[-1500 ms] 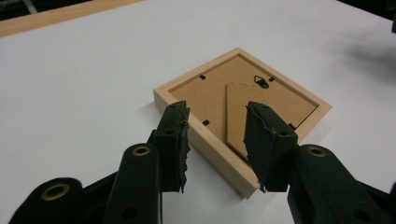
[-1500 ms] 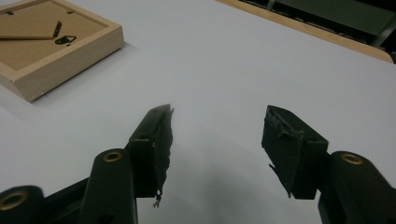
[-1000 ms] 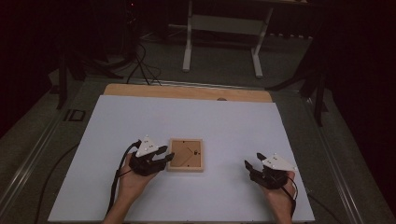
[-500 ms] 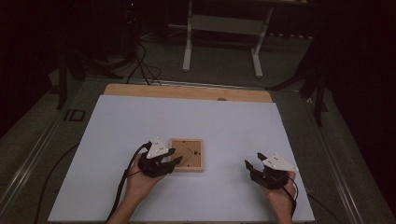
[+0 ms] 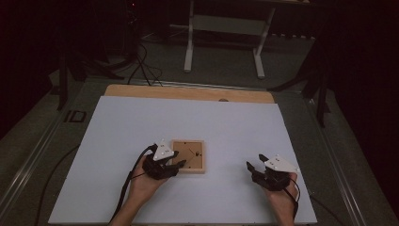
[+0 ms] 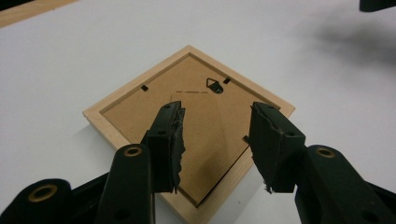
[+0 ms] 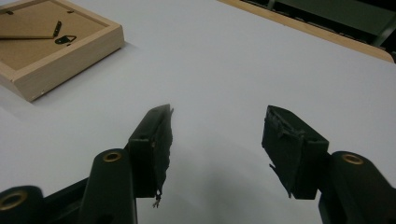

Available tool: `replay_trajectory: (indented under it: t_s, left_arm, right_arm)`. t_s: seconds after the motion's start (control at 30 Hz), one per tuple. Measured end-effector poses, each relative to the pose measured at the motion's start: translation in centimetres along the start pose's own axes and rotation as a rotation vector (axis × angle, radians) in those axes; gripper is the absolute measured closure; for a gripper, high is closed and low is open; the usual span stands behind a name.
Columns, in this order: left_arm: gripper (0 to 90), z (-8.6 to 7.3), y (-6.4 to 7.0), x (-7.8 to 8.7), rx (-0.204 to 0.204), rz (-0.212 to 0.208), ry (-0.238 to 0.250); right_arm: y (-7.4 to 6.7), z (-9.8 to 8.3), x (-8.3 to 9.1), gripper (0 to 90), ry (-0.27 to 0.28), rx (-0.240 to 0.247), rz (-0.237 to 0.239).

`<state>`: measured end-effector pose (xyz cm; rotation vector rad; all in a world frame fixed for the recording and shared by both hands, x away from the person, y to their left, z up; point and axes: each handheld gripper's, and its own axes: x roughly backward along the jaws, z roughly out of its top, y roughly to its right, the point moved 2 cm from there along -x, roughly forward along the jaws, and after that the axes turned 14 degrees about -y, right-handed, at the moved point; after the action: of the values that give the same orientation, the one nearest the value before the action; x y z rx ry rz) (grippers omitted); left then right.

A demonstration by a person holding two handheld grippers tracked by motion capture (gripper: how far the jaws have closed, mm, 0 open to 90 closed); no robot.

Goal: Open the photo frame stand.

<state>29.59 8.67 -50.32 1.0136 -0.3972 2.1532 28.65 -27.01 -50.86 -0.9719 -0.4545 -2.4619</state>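
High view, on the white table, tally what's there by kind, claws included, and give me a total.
Wooden picture frame, lying back side up: 1
Hand-held claws: 2, left claw and right claw
Total: 3

A pale wooden picture frame (image 5: 188, 156) with a brown backing board lies on a plain white tabletop (image 5: 141, 122) edged in tan wood. Both claws are black, topped with grey plates.

I saw a frame (image 6: 189, 135) of pale, matt wood with a brown fibreboard back, a smooth white matt table (image 5: 141, 127), and worn, ragged black rubber pads (image 6: 175, 140).
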Motion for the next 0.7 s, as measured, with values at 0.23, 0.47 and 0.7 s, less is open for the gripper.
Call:
replay_trajectory:
  t_s: [0.23, 0.47, 0.7]
  left_arm:
    - [54.2, 0.0, -0.3, -0.7, 0.011, 0.003, -0.022]
    - [49.3, 0.0, -0.5, -1.7, 0.033, 0.015, -0.034]
    - [48.8, -0.1, -0.4, -2.7, 0.021, 0.014, -0.061]
  right_arm:
    - [0.0, 0.0, 0.0, 42.0, 0.0, 0.001, 0.0]
    - [-0.1, 0.0, 0.0, 42.0, 0.0, 0.002, 0.001]
    - [-0.1, 0.0, 0.0, 42.0, 0.0, 0.001, 0.001]
